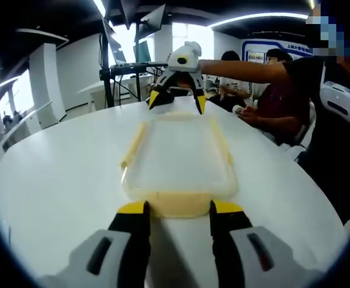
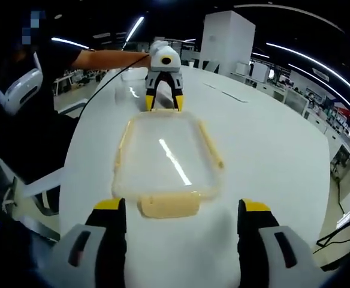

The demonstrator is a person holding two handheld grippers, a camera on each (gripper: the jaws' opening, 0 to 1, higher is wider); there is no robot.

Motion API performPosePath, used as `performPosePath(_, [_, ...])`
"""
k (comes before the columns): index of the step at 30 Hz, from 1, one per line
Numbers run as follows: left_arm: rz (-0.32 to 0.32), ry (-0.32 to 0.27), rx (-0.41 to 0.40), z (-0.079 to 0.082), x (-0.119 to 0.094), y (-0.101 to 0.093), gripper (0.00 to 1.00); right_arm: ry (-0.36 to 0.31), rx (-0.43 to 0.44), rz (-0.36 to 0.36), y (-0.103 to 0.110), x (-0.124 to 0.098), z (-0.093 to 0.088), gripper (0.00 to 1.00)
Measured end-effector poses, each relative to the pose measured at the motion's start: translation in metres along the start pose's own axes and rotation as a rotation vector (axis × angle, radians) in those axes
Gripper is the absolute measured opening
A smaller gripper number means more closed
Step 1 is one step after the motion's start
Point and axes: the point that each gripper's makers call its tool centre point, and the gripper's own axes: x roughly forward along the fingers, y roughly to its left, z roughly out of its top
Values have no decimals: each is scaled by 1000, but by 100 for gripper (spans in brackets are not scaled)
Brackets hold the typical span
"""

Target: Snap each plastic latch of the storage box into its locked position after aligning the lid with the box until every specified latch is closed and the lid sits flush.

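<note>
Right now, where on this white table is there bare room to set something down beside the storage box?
The white table is bare along both long sides of the storage box. Both short ends are crowded: the left gripper straddles one end latch, and the right gripper flanks the other latch.

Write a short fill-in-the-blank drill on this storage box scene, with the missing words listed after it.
1. The storage box rests on a ____ table.
2. The box's clear lid is edged with latches of a pale ____ colour, like the end latch.
3. The left tongs and right tongs face the box from ____ ends.
4. The jaws of the right tongs stand ____, wider than the end latch.

Missing words: white; yellow; opposite; open
</note>
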Motion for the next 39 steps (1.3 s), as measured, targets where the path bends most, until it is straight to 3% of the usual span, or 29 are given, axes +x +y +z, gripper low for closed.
performPosePath(5, [1, 2, 2, 1, 2, -5, 38, 58, -6, 16, -2, 3, -10, 71])
performPosePath(11, [-1, 3, 2, 2, 4, -11, 38, 57, -19, 51, 4, 8, -5, 67])
performPosePath(20, [-1, 8, 7, 8, 21, -44, 38, 93, -25, 77, 5, 9, -5, 65])
performPosePath(39, [-7, 13, 10, 4, 12, -33, 38, 150, -19, 128, 24, 10, -5, 56])
